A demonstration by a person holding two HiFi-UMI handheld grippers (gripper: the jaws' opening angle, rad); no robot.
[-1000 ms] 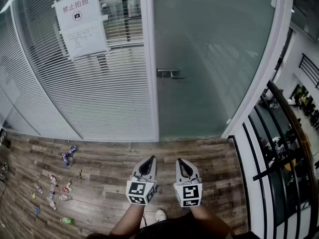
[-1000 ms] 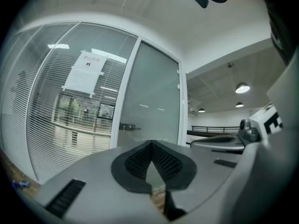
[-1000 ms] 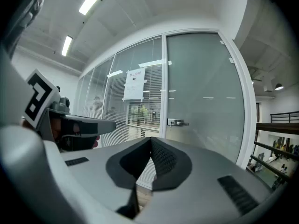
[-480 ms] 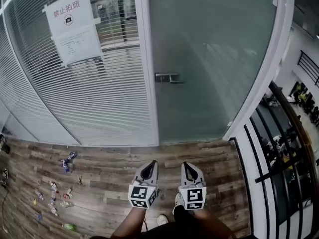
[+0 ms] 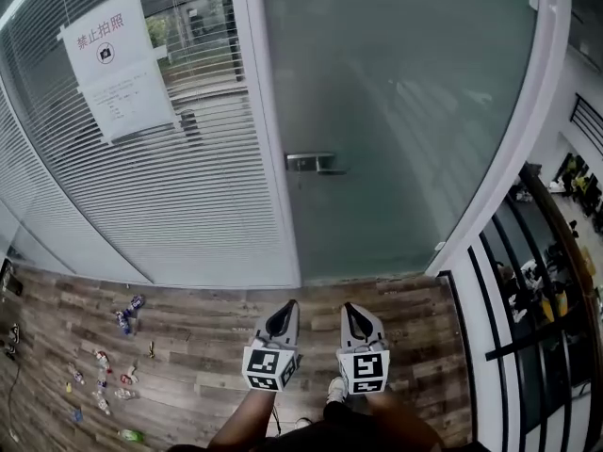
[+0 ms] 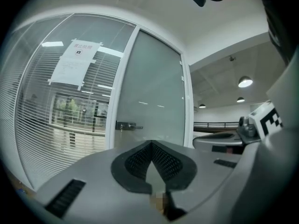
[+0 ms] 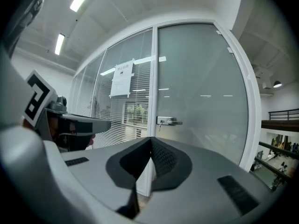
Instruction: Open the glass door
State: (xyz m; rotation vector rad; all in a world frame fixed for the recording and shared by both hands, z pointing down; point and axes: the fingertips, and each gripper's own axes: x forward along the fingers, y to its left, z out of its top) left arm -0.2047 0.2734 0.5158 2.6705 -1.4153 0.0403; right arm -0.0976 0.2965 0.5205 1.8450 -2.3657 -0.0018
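The glass door (image 5: 405, 111) is frosted and stands closed in its white frame (image 5: 259, 139). Its metal handle (image 5: 314, 163) is mounted at the left edge of the door, beside the frame. Left of the door is a fixed glass panel with blinds (image 5: 188, 196), which carries a paper notice (image 5: 113, 64). Right of the door is a dark railing (image 5: 528, 281).

Both grippers are held side by side in front of the door, well apart from the handle and above the wooden floor (image 5: 188, 347). The left gripper (image 5: 286, 303) has its jaws together, with nothing between them. The right gripper (image 5: 346, 306) also has its jaws together and is empty. Small bits of litter (image 5: 122, 314) lie on the floor left of the door.
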